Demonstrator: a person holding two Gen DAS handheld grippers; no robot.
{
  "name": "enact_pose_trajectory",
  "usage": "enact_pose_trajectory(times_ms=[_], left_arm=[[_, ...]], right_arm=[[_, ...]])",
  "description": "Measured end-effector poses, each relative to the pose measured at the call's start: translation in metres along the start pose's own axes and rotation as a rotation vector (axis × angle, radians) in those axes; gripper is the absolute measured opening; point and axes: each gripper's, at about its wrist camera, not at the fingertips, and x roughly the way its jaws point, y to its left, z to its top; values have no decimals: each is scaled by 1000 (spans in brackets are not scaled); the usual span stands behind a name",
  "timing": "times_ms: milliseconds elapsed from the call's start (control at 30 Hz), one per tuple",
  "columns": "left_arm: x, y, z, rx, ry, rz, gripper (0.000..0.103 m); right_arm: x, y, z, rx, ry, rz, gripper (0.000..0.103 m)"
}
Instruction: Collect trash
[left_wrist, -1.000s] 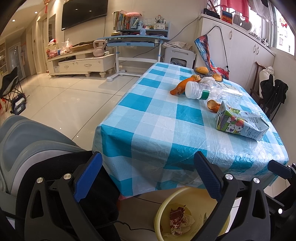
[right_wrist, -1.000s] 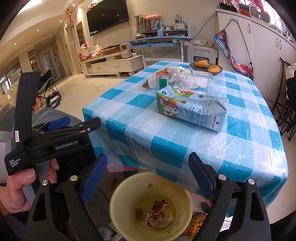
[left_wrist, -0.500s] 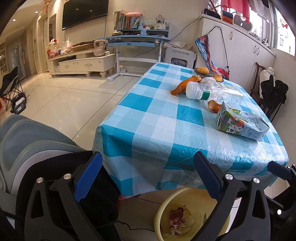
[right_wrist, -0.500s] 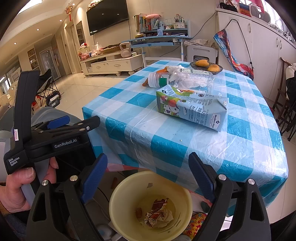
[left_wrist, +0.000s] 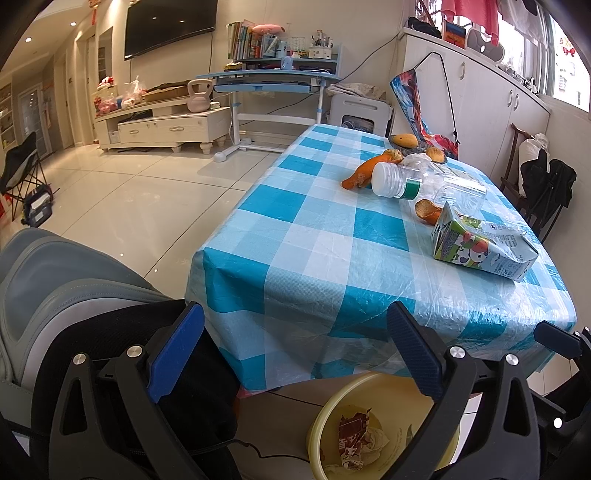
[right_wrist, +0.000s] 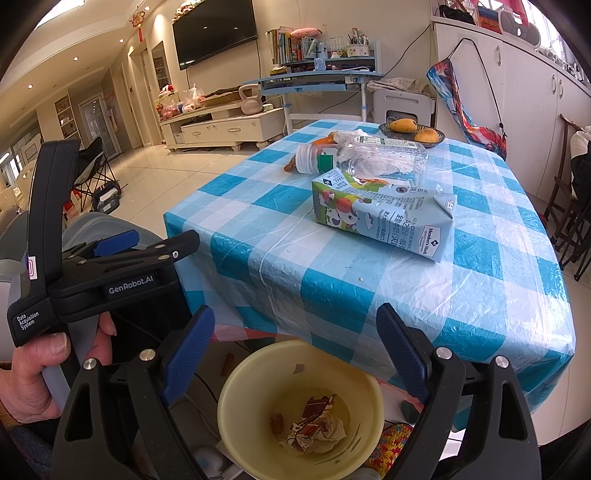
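A milk carton (right_wrist: 384, 218) lies on its side on the blue checked table (right_wrist: 369, 288). Behind it lie a clear plastic bottle (right_wrist: 376, 158) and orange peel (left_wrist: 373, 168); another peel (left_wrist: 426, 210) sits by the carton (left_wrist: 484, 249). A yellow bin (right_wrist: 299, 406) holding crumpled wrappers stands on the floor under the table's near edge. My right gripper (right_wrist: 295, 343) hovers open above the bin, empty. My left gripper (left_wrist: 291, 343) is open and empty, short of the table edge, left of the bin (left_wrist: 380, 428). The left gripper (right_wrist: 155, 247) also shows in the right wrist view, held by a hand (right_wrist: 40, 373).
A bowl of fruit (right_wrist: 412, 129) sits at the table's far side. A grey chair (left_wrist: 51, 280) stands at the left. Dark chairs (right_wrist: 569, 221) stand at the right. A desk (left_wrist: 273, 81) and a TV cabinet (left_wrist: 162, 125) line the far wall across open tiled floor.
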Motion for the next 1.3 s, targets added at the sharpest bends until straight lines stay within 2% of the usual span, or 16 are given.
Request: enact_pose_trajectory(times_ms=[600,733,933,1133,1300], left_arm=[[0,1,0,-1,-1,-1,95],[-4,8,4,-33,-14,-2,95],[-17,16,21,-43,-83,9,95],[-8,16,42,-34,-72,-17,95],[8,17,75,-42,-75,-34,95]], right_arm=[[0,-1,0,0,0,0,86],[-4,-6,3,1,-3,11,86],[-23,-27,25,-61,-34,-25,90],[-21,-51,43,-138,-6,-61,90],[-9,-57,61,-202,12,-46,90]])
